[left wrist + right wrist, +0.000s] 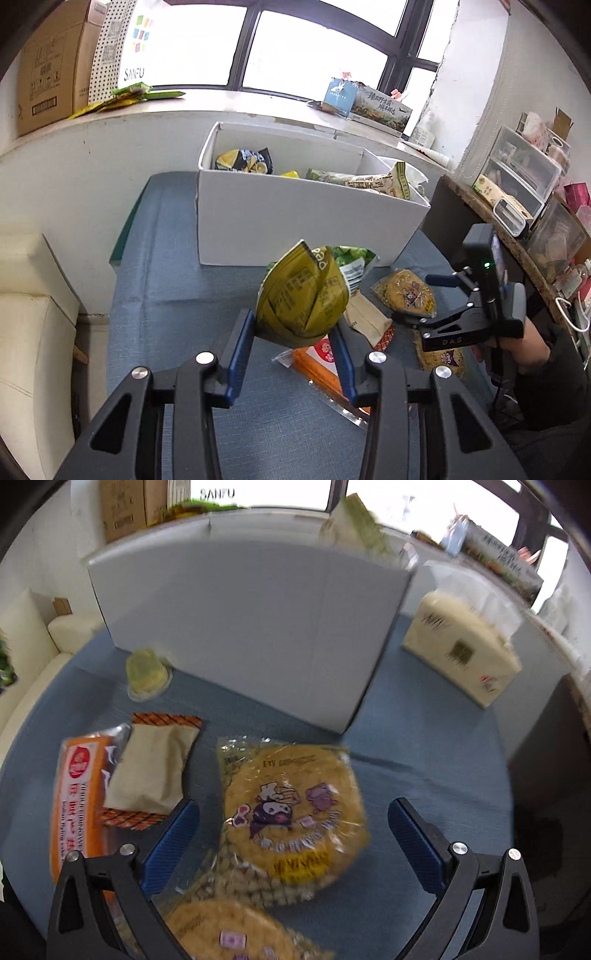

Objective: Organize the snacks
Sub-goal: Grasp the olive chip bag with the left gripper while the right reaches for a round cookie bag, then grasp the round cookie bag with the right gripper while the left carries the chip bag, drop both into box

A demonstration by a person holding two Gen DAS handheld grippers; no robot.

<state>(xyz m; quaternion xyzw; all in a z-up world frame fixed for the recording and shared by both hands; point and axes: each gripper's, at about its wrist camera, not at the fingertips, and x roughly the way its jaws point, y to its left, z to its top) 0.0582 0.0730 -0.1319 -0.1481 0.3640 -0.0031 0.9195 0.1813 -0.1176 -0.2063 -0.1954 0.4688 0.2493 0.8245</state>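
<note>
— Two tools, one desk of snacks: what does the left one carry?

— A crumpled olive-green snack bag (303,295), pinched between the blue pads of the left tool (295,350) and lifted clear of the blue-covered desk (166,295), in front of the white cardboard box (295,221).

— And what sits inside that box?

— Several packets already: a dark yellow-and-black bag (245,160) at the far left, and a long green-and-cream packet (365,181) leaning toward the right corner.

— Where is the right tool?

— The right tool (291,838) hangs over the desk with its fingers spread wide and nothing gripped. A round yellow cracker pack (291,812) with a cartoon print lies flat on the cloth between the fingers, apart from both pads. A second yellow pack (236,930) lies partly under it, at the bottom edge of the picture.

— What else lies nearby?

— To the left, a beige packet with orange-checked ends (151,771) rests partly on a long orange pack (79,801). A small pale green wrapped sweet (146,672) sits just beside the box's front wall. A cream tissue pack (461,646) stands to the right of the box. From the left wrist view, a person's dark sleeve (546,369) shows behind the right tool, against a cluttered side shelf (498,236).
</note>
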